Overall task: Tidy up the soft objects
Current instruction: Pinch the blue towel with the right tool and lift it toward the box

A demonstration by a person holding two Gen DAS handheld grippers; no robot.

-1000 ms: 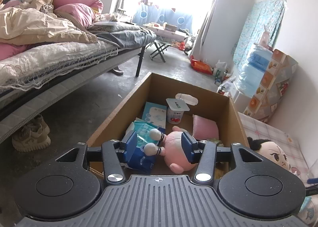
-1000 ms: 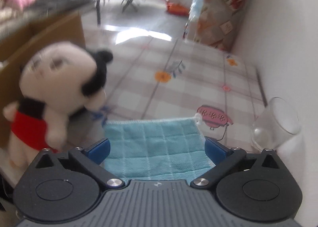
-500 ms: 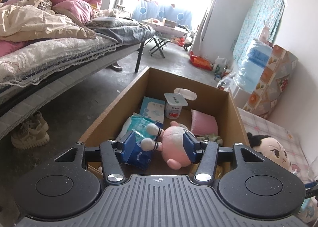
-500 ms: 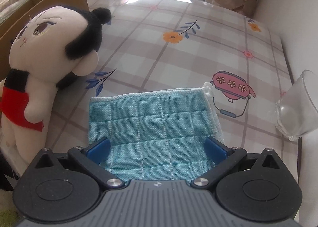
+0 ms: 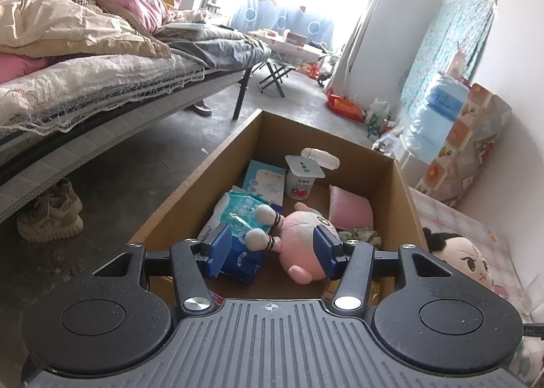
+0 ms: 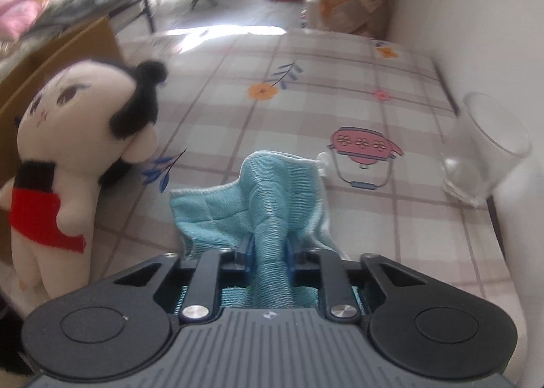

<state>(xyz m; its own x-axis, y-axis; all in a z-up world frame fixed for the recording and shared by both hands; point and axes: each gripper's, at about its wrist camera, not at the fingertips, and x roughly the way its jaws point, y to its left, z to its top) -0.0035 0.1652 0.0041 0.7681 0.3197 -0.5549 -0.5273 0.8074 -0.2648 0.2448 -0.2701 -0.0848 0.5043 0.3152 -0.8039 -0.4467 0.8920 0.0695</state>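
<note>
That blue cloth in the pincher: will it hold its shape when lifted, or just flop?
Probably flop: the blue cloth already bunches into a ridge where the right hand-held gripper is closing on it. It looks thin and likely light, and its woven texture should resist slipping.

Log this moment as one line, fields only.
right gripper: closing on blue cloth, bunched between pads | left gripper: open above cardboard box, empty | doll: beside box, untouched
</note>
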